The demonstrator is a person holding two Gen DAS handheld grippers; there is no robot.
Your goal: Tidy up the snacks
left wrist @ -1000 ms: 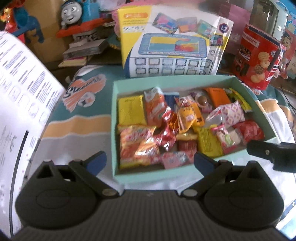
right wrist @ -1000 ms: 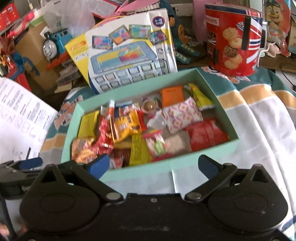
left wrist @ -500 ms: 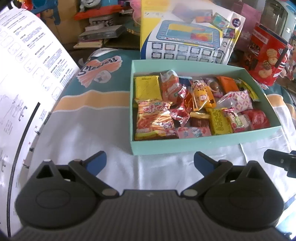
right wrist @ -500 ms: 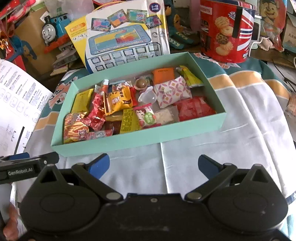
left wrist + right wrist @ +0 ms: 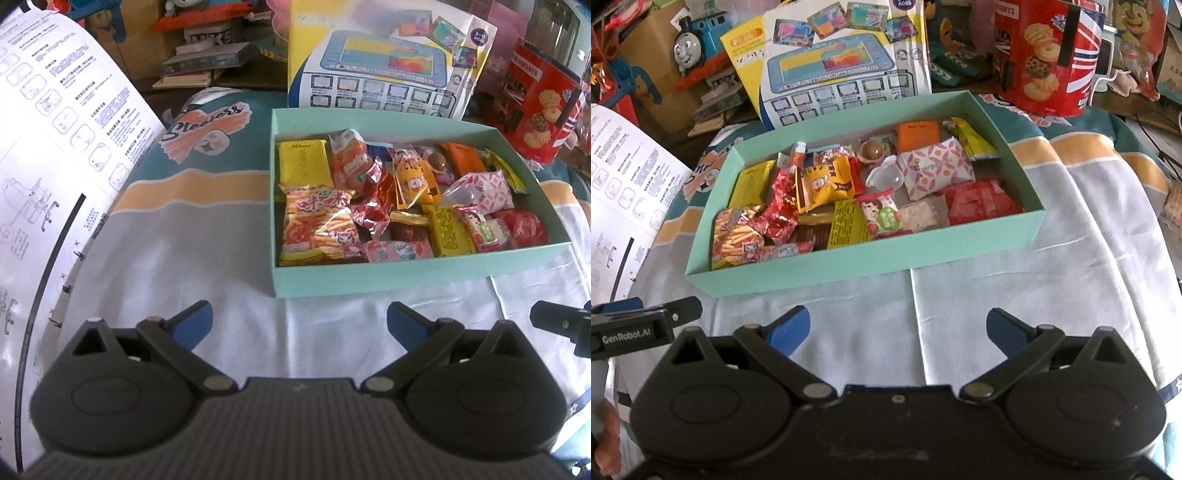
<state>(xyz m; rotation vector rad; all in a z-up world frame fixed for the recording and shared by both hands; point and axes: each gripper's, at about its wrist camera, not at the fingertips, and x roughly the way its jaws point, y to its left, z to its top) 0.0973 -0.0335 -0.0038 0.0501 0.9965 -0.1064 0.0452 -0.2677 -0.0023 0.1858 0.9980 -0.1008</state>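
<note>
Your left gripper (image 5: 297, 317) and right gripper (image 5: 897, 325) both hang over bare cloth with their fingers spread wide and nothing between them. Straight ahead of the right fingers, and ahead and to the right of the left ones, sits the mint-green box (image 5: 857, 269), well clear of both sets of tips. You seem to be holding back like this to survey the load before reaching in or calling it done.

The snacks (image 5: 399, 206) all lie inside the box, packed into one loose, overlapping layer rather than rows: a yellow packet (image 5: 303, 162) at the far corner on your left, a bag of red-and-orange sticks (image 5: 317, 225) in the near left corner, a pink-patterned pouch (image 5: 936, 166) and a red pack (image 5: 979, 201) toward the right end. No loose snack shows on the cloth around the box, though the far right edge of the right wrist view is too blurred to be sure. The task looks close to finished.

Beyond the box stand a toy tablet carton (image 5: 834, 62) and a red biscuit tin (image 5: 1045, 55), out of your way.
</note>
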